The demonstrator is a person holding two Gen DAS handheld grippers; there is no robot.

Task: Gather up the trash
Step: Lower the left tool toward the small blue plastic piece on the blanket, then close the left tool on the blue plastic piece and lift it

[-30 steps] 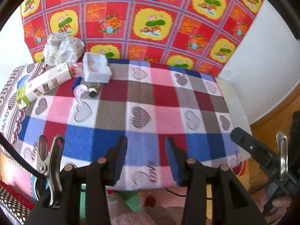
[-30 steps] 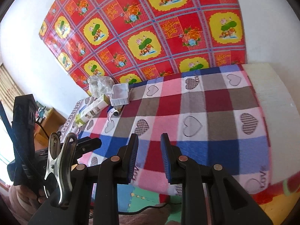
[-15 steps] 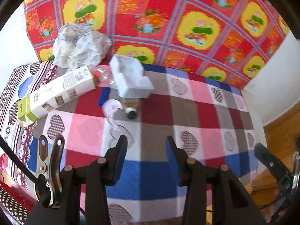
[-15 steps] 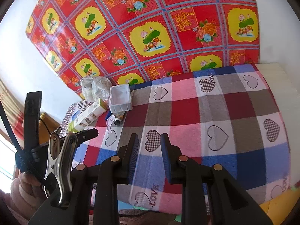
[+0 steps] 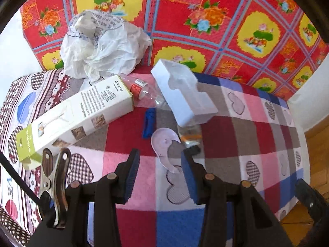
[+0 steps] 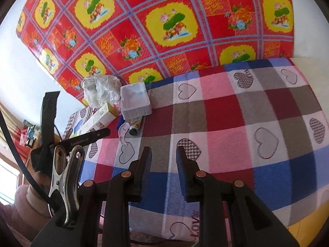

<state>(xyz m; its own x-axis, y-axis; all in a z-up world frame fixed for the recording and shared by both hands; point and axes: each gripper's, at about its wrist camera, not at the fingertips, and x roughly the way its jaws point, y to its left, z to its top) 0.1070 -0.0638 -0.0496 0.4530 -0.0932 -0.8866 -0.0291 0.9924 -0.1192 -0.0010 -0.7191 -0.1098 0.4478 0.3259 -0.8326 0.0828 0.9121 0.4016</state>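
We see a table draped in a checked cloth (image 5: 127, 127) of pink, red, grey and blue squares with heart motifs, backed by a red floral oilcloth (image 5: 216, 20) on the wall. The trash sits in a cluster at the far left of the table. A crumpled white plastic bag (image 5: 102, 47) lies against the wall. Just in front of it a long white and green carton (image 5: 76, 115) lies on its side, and a clear plastic bottle (image 5: 144, 92) rests between the carton's end and a white moulded tray (image 5: 185, 94), which is tilted up over it. Nearer to us lie a small blue piece (image 5: 148, 122), a flat pale pink cut-out (image 5: 164, 144) and a small tube with a black cap (image 5: 190, 142) (partly under the tray).

The left gripper (image 5: 160, 160) hovers just short of the pink cut-out, its blue-padded jaws apart with nothing between them. The right gripper (image 6: 163, 156) hangs over bare cloth, well apart from the trash, its jaws also parted and empty, though set closer together.
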